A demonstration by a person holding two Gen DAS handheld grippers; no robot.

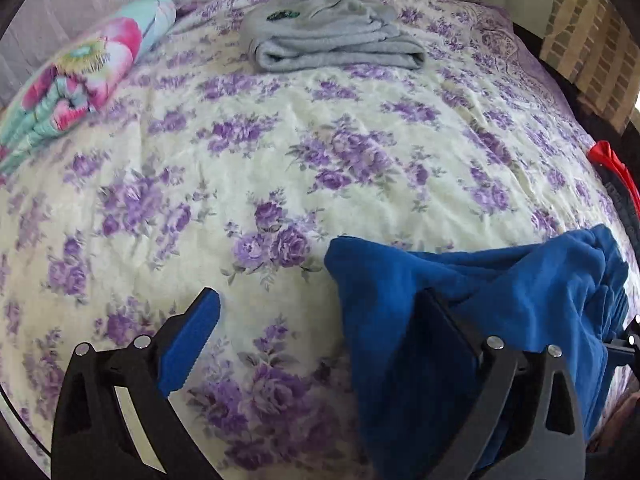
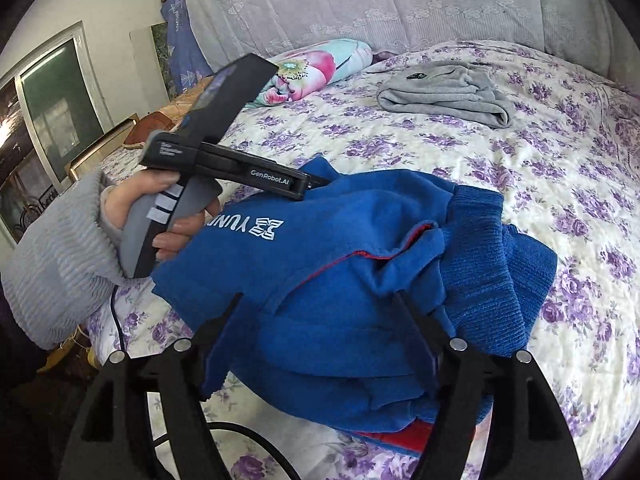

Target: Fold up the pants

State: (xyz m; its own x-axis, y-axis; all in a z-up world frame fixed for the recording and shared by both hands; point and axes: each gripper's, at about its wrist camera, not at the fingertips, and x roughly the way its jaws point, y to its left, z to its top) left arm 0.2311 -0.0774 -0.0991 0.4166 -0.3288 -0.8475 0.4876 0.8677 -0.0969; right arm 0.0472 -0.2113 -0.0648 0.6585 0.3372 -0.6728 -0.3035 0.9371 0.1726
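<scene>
The blue pants [image 2: 360,264] lie bunched in a thick pile on the floral bedspread [image 2: 560,184], with white lettering and red trim showing. My right gripper [image 2: 316,304] is open, its fingers spread around the pile, fabric between them. In the left wrist view the pants [image 1: 460,292] drape over my right-hand finger; my left gripper [image 1: 320,304] is open, its left blue pad [image 1: 192,344] over bare bedspread [image 1: 280,140]. The left gripper's body [image 2: 240,172] shows in the right wrist view, held by a hand at the pants' left edge.
A folded grey garment [image 1: 332,40] lies near the head of the bed, also in the right wrist view [image 2: 444,92]. A colourful rolled quilt [image 1: 80,72] lies at the far left. A lace-covered headboard [image 2: 380,4] stands behind. A red item [image 1: 612,164] shows at the right edge.
</scene>
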